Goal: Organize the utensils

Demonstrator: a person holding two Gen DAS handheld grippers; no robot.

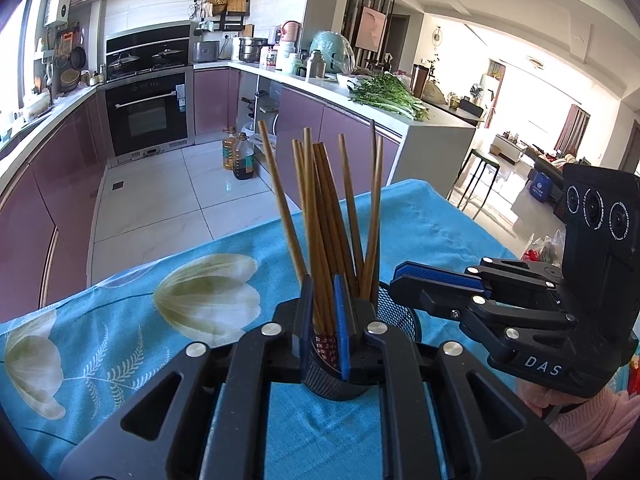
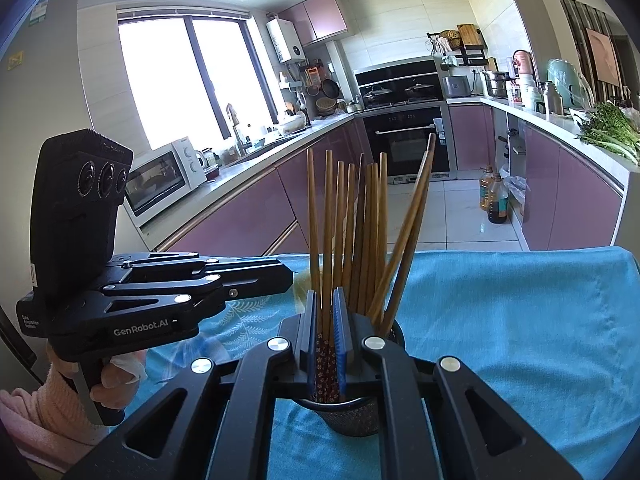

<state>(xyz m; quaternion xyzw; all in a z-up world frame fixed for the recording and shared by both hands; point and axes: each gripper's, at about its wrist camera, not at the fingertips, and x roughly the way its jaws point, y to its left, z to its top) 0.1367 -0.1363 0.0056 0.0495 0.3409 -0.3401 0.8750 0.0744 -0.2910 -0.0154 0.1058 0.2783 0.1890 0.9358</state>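
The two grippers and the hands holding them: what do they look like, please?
Both are black, with silver rivets and blue ribbed pads. The right gripper reads "DAS" beneath three round lenses; the left gripper reads "GenRobot.AI". The left hand has a pink knit sleeve.

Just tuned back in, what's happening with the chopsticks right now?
A person holds a gripper in each hand over a black mesh holder standing on the blue floral cloth. Both grippers are at the holder, nearly closed around chopsticks: the left gripper has its jaws around a few chopsticks, and the right gripper around a pair with patterned ends. The whole bundle stands upright in the holder, fanned out. No chopsticks show on the cloth.
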